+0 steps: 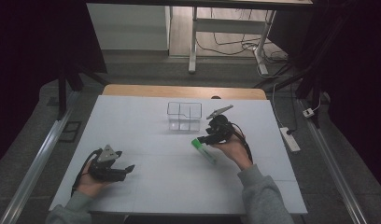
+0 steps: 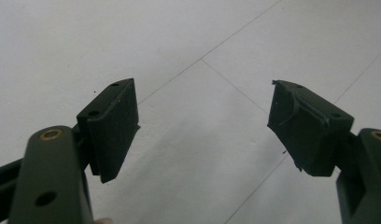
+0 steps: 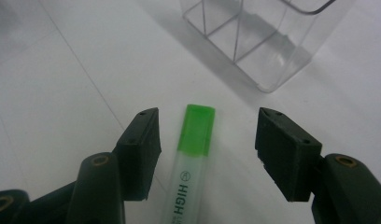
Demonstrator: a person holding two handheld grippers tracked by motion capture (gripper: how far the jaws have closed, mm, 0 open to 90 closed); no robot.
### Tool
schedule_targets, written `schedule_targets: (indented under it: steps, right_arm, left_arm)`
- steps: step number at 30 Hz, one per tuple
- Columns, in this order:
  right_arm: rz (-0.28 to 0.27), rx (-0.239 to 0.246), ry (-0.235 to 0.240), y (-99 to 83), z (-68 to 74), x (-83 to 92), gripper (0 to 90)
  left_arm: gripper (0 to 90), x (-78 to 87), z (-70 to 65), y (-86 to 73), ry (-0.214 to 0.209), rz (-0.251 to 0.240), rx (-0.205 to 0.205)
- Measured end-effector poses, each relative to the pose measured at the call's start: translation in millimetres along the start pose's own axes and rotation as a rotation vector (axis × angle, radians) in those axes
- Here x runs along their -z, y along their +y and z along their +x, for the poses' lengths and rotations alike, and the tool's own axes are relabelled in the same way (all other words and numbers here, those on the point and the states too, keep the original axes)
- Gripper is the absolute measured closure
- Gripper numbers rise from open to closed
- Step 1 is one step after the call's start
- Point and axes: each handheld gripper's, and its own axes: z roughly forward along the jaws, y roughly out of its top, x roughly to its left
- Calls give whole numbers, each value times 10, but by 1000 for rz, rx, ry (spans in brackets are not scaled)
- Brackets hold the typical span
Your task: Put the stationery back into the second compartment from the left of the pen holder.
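Note:
A highlighter [image 1: 203, 150] with a green cap and a clear body lies on the white table [image 1: 151, 135], right of centre. In the right gripper view the highlighter [image 3: 196, 133] lies lengthwise between the jaws, cap pointing away, with a gap on each side. My right gripper [image 1: 201, 139] [image 3: 208, 119] is open around it and low over the table. A clear plastic box [image 1: 184, 116] with inner dividers stands upright just beyond the cap, and its lower corner [image 3: 265, 46] is seen close up. My left gripper [image 1: 129, 168] [image 2: 202, 98] rests open at the front left with nothing between its pads.
The table's wooden back edge [image 1: 184, 91] runs behind the box. Beyond it stand desk legs [image 1: 193, 42] with cables on the floor. A power strip [image 1: 290, 138] lies on the floor to the right of the table.

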Motion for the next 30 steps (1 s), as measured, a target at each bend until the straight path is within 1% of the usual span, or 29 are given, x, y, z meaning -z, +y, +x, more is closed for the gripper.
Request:
schedule_targets:
  steps: [2,3,6,10,12,13,14,19,22,27,30]
  right_arm:
    - [18,5,5,7,15,-38,397]
    - [36,8,7,10,30,-76,397]
    - [64,5,13,17,48,-143,397]
    - [92,4,13,33,69,-222,397]
    - [109,9,8,46,94,-273,399]
    - [131,15,2,54,113,-325,400]
    - [131,15,2,54,113,-325,400]
    - [179,13,-13,48,126,-464,401]
    - [194,21,-18,48,143,-512,409]
    - [204,39,-35,51,164,-551,431]
    - [211,40,-41,54,174,-566,454]
  left_arm:
    - [239,0,2,2,0,0,1]
    - [239,-1,3,1,0,0,2]
    - [239,-2,3,-1,1,5,-4]
    - [239,-1,-5,1,1,4,-5]
    - [239,-3,-5,-1,2,3,-2]
    - [239,-2,-4,-1,2,3,-2]
    - [239,-2,-3,-1,1,3,-2]
    - [238,-4,-1,-2,1,7,-5]
    - [238,-3,0,-3,0,7,-4]
    - [238,-4,-3,-2,0,9,-6]
    - [237,-8,-3,-4,0,8,-4]
